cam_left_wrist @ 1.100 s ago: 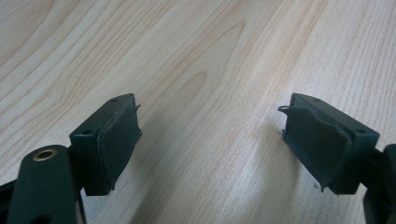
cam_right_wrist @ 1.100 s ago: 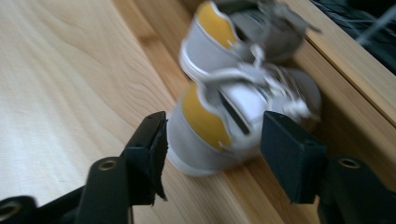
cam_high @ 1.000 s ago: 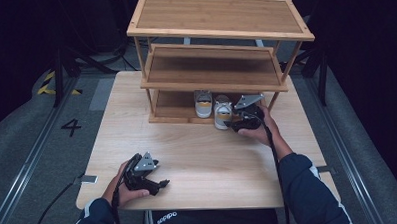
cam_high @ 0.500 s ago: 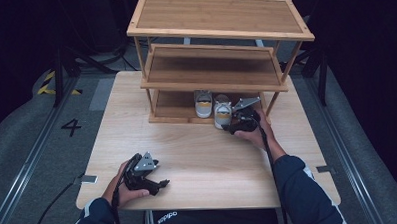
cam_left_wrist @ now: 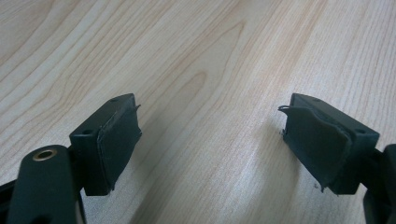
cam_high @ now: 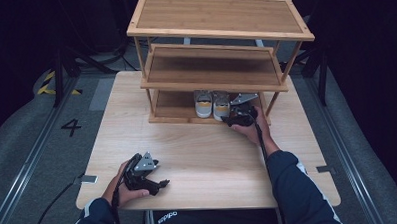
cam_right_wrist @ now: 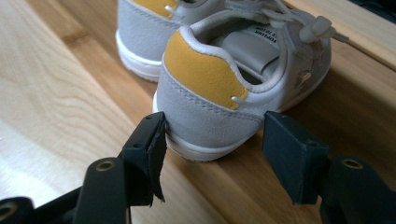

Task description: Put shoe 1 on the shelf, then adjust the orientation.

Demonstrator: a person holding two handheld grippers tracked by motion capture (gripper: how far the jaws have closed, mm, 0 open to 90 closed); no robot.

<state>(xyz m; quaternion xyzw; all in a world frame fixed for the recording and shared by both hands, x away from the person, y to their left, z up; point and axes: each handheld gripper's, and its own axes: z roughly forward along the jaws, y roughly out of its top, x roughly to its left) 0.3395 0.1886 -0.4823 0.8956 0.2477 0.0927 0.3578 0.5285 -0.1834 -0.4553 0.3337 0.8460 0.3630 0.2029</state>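
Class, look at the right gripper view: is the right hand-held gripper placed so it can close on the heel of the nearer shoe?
Probably yes. The right hand-held gripper has been closing, its jaws either side of the nearer shoe's heel on the lowest shelf; one pad looks at the sole, the other apart, with nothing between.

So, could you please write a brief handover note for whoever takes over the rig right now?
Right gripper: at the heel of the right-hand shoe; its fingers have just been closing, one finger at the heel, the other still apart, so no grip yet.
Left gripper: open, nothing between the fingers, resting on the table near the front edge.
Both small shoes stand side by side on the bottom shelf of the wooden rack; the other shoe is untouched.
Done: approach to the heel.
Left: probably grip it and draw the shoe out.
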